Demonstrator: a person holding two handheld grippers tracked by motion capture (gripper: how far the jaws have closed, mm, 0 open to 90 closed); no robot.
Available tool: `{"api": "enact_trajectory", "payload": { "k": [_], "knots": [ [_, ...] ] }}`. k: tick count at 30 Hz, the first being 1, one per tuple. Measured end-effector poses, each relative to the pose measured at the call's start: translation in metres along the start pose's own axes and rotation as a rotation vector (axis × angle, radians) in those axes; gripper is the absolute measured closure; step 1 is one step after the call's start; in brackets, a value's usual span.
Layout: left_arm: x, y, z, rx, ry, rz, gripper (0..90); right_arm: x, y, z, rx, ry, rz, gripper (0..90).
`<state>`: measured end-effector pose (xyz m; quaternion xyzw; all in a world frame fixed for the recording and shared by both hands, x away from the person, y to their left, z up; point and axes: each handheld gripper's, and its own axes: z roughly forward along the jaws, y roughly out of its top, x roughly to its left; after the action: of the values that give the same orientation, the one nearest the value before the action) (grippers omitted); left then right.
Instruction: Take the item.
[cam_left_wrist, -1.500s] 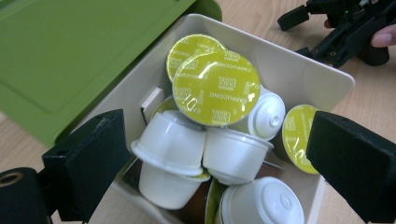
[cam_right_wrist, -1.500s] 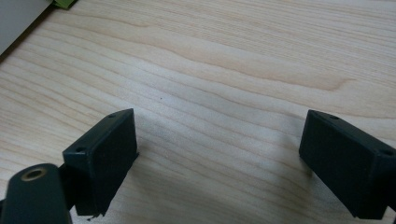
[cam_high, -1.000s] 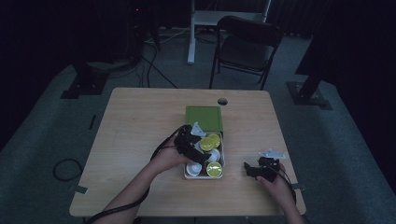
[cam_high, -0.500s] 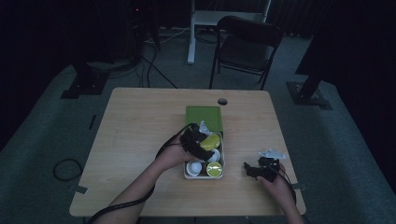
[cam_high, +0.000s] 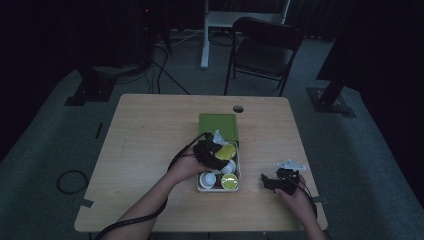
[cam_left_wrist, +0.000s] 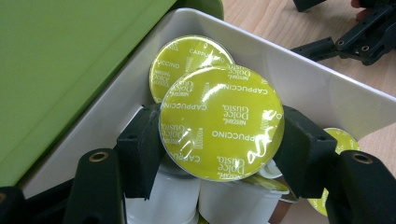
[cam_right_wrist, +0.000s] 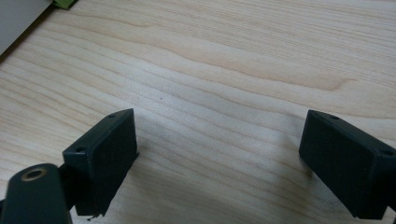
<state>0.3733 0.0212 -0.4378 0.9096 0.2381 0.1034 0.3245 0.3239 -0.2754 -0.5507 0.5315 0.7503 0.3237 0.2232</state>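
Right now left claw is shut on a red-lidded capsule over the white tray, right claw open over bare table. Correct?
Not quite: the capsule lid is yellow-green, not red, as the left gripper view shows. The left claw is shut on it over the white tray; right claw is open over bare table.

Around your left gripper room is tight: the white tray wall rises just beyond it, the green lid flanks one side, and neighbouring capsules crowd underneath. Your right gripper has bare wooden table ahead, nothing between its parted jaws.
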Motion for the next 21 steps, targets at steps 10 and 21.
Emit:
{"api": "enact_trajectory", "payload": {
  "k": [10,21],
  "knots": [
    [-0.001,0.000,-0.014,-0.031,0.001,-0.006,38.3,0.000,0.000,0.000,0.000,0.000,0.000,10.8],
    [0.000,0.000,-0.035,-0.033,-0.002,-0.006,38.3,0.000,0.000,0.000,0.000,0.000,0.001,10.8]
  ]
}}
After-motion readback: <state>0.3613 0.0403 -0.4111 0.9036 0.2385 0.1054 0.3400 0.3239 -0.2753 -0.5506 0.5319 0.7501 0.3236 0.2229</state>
